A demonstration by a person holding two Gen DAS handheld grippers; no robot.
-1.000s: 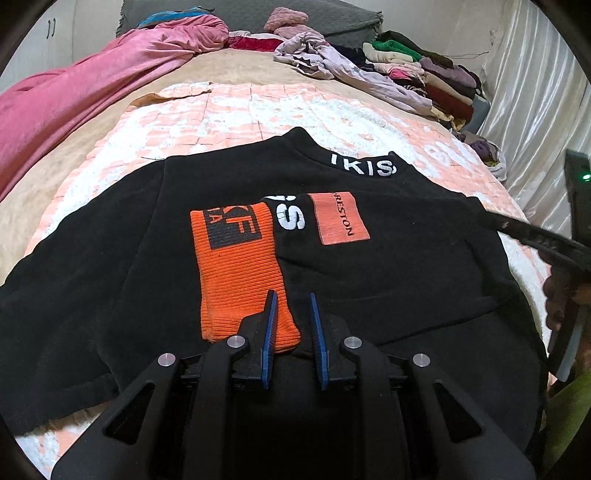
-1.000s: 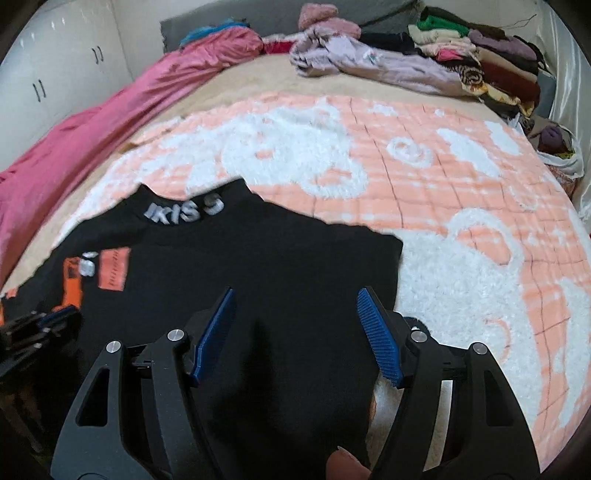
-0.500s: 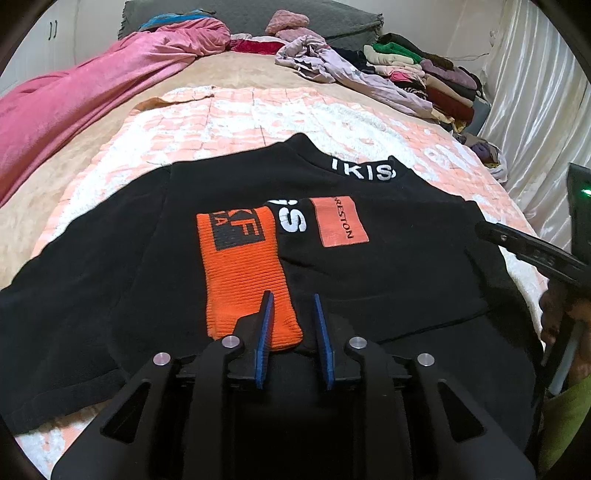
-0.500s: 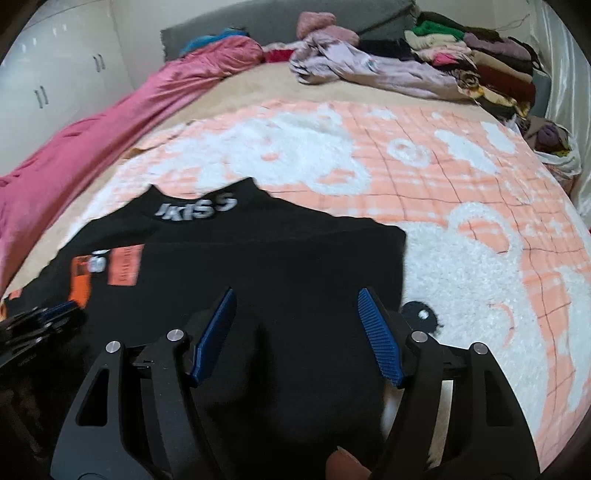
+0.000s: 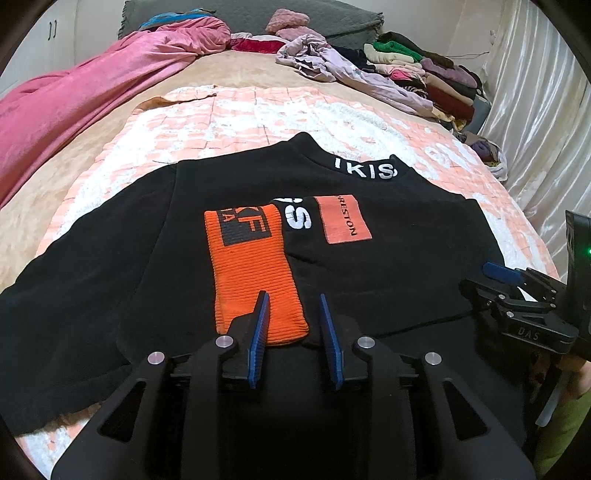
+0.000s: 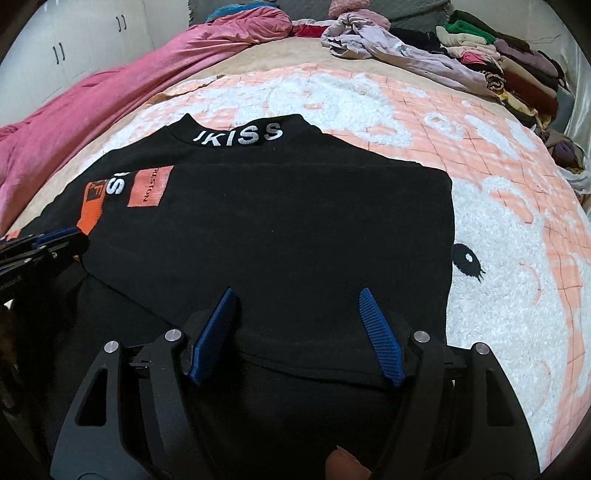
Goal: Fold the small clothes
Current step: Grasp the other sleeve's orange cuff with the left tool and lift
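Wide bed [image 5: 122, 122] under a tan plush cover, filling both views. Pale wardrobe doors [image 6: 74, 48] with dark handles at the left wall, glossy white curtain [image 5: 535, 110] along the right. Rumpled pink velvet blanket [image 5: 92, 92] down the left side; grey headboard cushion [image 5: 332, 18] at the far end. Fluffy peach-and-white quilt [image 6: 498, 240], grid-stitched, with a small black eye motif, spread across the middle. Stack of folded clothes [image 5: 436, 74] at the far right, a loose lilac garment [image 6: 388, 40] just beside it.

Black knit sweater [image 6: 295, 221] flat on the quilt, collar lettered in white at the far edge, right sleeve side folded in to a straight vertical edge. Ribbed orange cuff [image 5: 251, 273] across the chest, beside an orange rectangular patch [image 5: 345, 219].

Left gripper [image 5: 291, 295] low over the hem, blue ridged fingers [image 5: 260, 328] narrowly parted, holding nothing, left one over the orange cuff's near end. Right gripper [image 6: 297, 290] above the folded right part, fingers [image 6: 380, 343] spread wide, empty.
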